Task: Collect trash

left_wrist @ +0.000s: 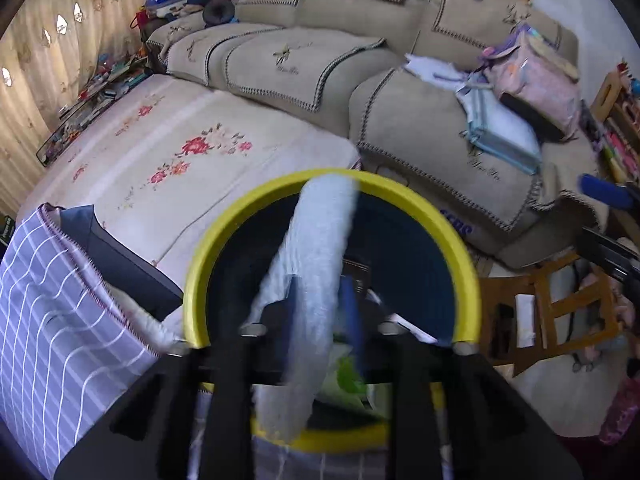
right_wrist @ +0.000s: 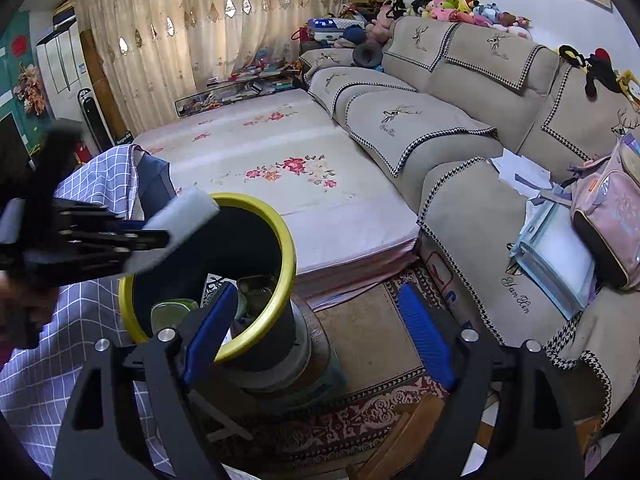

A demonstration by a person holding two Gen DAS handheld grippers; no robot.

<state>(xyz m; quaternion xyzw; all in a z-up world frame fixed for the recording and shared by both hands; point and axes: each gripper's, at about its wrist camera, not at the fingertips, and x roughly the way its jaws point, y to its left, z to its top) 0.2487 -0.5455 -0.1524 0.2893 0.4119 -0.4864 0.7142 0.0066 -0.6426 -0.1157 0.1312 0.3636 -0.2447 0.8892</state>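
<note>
Yellow-rimmed dark bin (right_wrist: 280, 236), white tissue (left_wrist: 320, 272)

The mouth of the yellow-rimmed trash bin (right_wrist: 256, 264) is wide, but a long white tissue (left_wrist: 316, 272) held by the left gripper (left_wrist: 320, 304) hangs across the middle. There is room on both sides of it. Trash lies low in the bin. A checked cloth (right_wrist: 100, 176) stands close on one side. The rug (right_wrist: 368, 344) between the bin and the sofa (right_wrist: 460, 208) is bare, and the wide-spread right gripper (right_wrist: 320, 332) hangs over that gap.

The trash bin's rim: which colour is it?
Yellow; the trash bin's rim shows best in the right wrist view.
</note>
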